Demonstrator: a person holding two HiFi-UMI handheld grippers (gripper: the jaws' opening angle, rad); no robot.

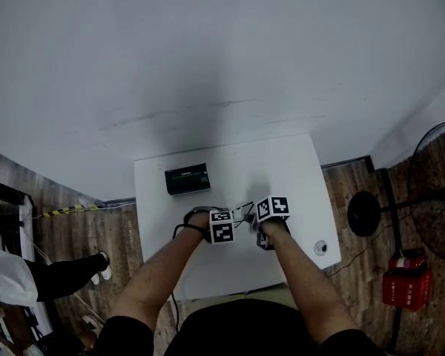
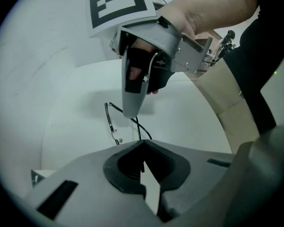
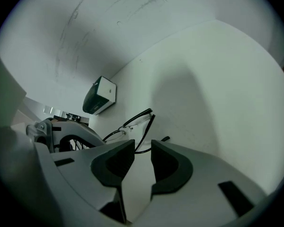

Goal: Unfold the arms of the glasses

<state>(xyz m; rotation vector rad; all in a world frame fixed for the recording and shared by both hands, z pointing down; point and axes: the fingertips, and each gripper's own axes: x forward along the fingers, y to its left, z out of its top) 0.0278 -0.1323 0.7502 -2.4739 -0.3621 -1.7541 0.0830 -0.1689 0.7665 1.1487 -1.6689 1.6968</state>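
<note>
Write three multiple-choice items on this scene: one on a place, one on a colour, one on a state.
1. Where on the white table is the dark box?
A. far side, beyond the glasses
B. near edge, by the person
C. hanging off the left edge

2. What colour is the glasses' frame?
A. red
B. black
C. white

3. How do the right tool's jaws stand?
A. apart
B. shut on the box
C. shut on the table's edge

1 A: the head view shows it farther from the person than the glasses.
2 B: the thin rim is black in both tool views.
3 A: a gap shows between them, with the glasses just ahead.
</note>
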